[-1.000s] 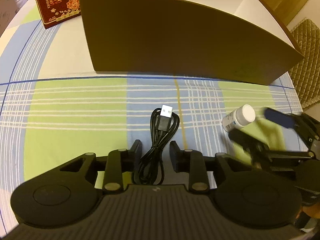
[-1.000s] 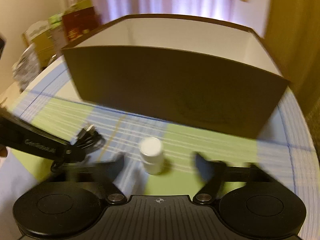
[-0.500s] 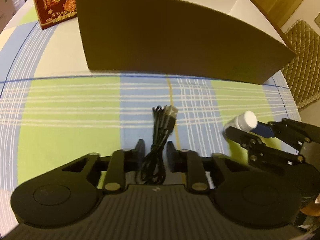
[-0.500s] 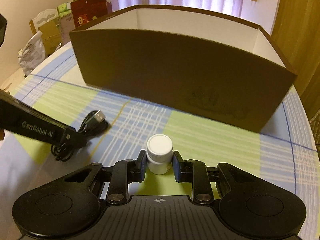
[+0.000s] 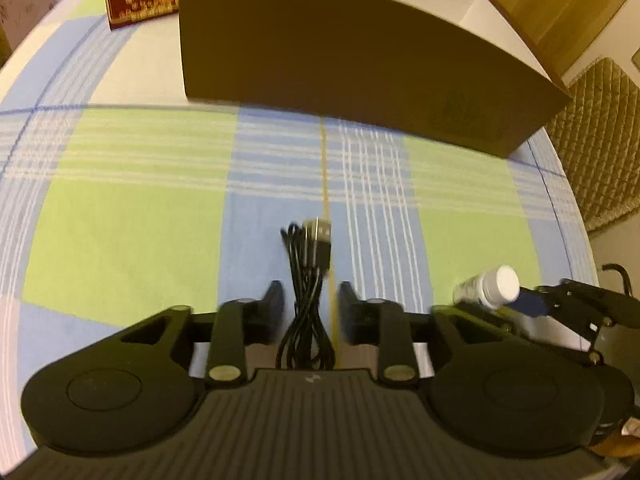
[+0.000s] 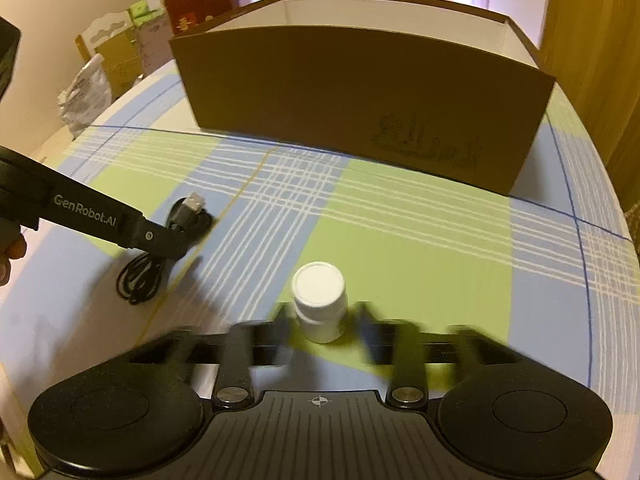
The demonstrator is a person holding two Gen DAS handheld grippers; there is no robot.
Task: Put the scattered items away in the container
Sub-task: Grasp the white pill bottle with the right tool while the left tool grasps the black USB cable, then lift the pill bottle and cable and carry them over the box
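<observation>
Two grippers over a checked tablecloth, one item between each pair of fingers

The left gripper [image 5: 311, 306] stands open around a coiled black USB cable [image 5: 308, 296]; the right gripper [image 6: 323, 328], fingers blurred, has its jaws parted either side of a small white plastic bottle [image 6: 320, 300], gaps showing. Both items are on the green-and-blue cloth [image 6: 420, 240], short of the brown cardboard box [image 6: 360, 100]

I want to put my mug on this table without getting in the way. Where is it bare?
The checked tablecloth lies bare between the brown cardboard box and the white-capped bottle, and on out to the right edge. It is crowded near the front: the coiled black USB cable lies between the left gripper fingers, the bottle at the right gripper.
</observation>
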